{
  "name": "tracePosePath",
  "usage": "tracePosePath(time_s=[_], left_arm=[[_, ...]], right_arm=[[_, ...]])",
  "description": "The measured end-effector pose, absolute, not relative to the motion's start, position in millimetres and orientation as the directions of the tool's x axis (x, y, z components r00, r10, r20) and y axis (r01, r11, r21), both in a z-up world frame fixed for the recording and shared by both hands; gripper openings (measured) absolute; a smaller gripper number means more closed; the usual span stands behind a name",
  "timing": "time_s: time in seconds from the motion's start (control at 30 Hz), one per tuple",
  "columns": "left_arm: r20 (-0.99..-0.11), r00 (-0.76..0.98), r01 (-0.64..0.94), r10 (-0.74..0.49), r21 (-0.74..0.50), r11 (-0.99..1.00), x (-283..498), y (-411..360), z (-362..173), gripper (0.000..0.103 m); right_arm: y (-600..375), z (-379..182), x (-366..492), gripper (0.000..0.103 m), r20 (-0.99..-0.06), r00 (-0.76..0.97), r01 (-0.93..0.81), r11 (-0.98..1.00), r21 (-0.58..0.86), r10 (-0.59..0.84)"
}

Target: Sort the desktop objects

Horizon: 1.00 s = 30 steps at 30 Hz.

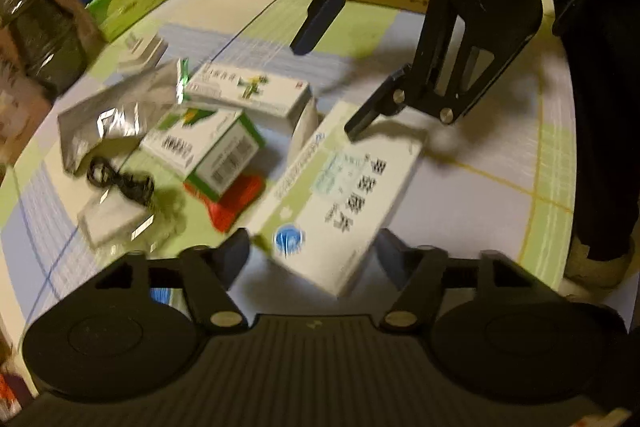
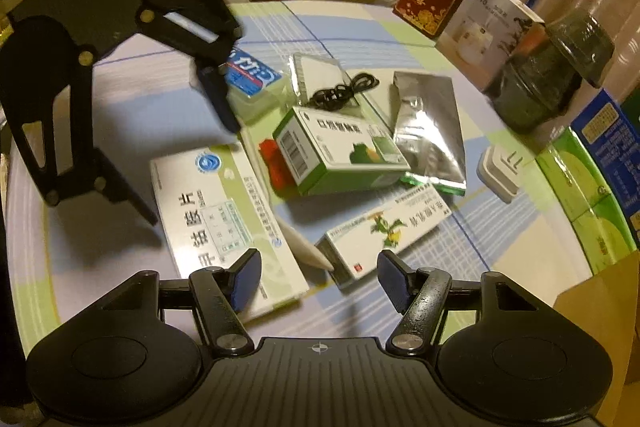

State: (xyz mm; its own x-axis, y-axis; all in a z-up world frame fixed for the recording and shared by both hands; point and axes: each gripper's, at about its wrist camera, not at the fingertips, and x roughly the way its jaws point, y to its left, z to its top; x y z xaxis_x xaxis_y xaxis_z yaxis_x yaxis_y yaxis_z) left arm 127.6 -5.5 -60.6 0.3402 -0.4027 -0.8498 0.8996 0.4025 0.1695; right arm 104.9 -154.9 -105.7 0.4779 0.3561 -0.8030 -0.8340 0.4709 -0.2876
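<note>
Both grippers hover over the checked tablecloth [image 2: 360, 23], jaws wide apart, nothing held. Left gripper [image 1: 312, 251] has its fingers either side of the near end of the large white medicine box [image 1: 340, 195], not touching as far as the blur allows. Right gripper [image 2: 318, 277] sits above the gap between that box [image 2: 224, 215] and the long white herbal box [image 2: 384, 227].

Landmark is the green-and-white carton [image 2: 340, 151], mid-pile, tilted on a red item [image 2: 276, 163]. Large white box lies flat just left of it in the right wrist view. Herbal box is near its front. Foil pouch [image 2: 430, 131] is touching its right side. Black coiled cable [image 2: 340, 91] on a clear packet is behind it. Blue-labelled pack [image 2: 252, 75] is behind-left, under the left gripper's fingers [image 2: 218, 99]. Small white case [image 2: 500, 167] sits well right of the carton.
</note>
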Motion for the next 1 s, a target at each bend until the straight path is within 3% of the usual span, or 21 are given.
tracePosePath(time_s=[0.1,0.3,0.57,0.77,0.83,1.0], left_arm=[[-0.851,0.327,0.918,-0.411,0.182,0.353,135,-18,-65,0.084],[-0.878,0.257,0.941,-0.404,0.131,0.313,138,-31,-75,0.083],[-0.889,0.238,0.935,-0.392,0.1,0.34,123,-13,-78,0.082],[-0.899,0.225,0.927,-0.374,0.08,0.366,121,-2,-76,0.071],[-0.903,0.23,0.922,-0.364,0.083,0.377,120,4,-75,0.069],[-0.905,0.24,0.901,-0.353,0.073,0.427,121,23,-74,0.069]], right_arm=[[-162,-107,104,0.062,-0.811,0.478,-0.829,0.479,-0.29,0.337],[-174,-112,113,0.062,-0.818,0.504,-0.787,0.537,-0.304,0.276],[-145,-117,98,0.062,-0.819,0.406,-0.862,0.468,-0.195,0.406],[-133,-124,109,0.062,-0.829,0.387,-0.885,0.416,-0.211,0.403],[-132,-126,113,0.06,-0.838,0.364,-0.897,0.395,-0.198,0.406],[-135,-130,130,0.044,-0.856,0.295,-0.898,0.428,-0.097,0.424]])
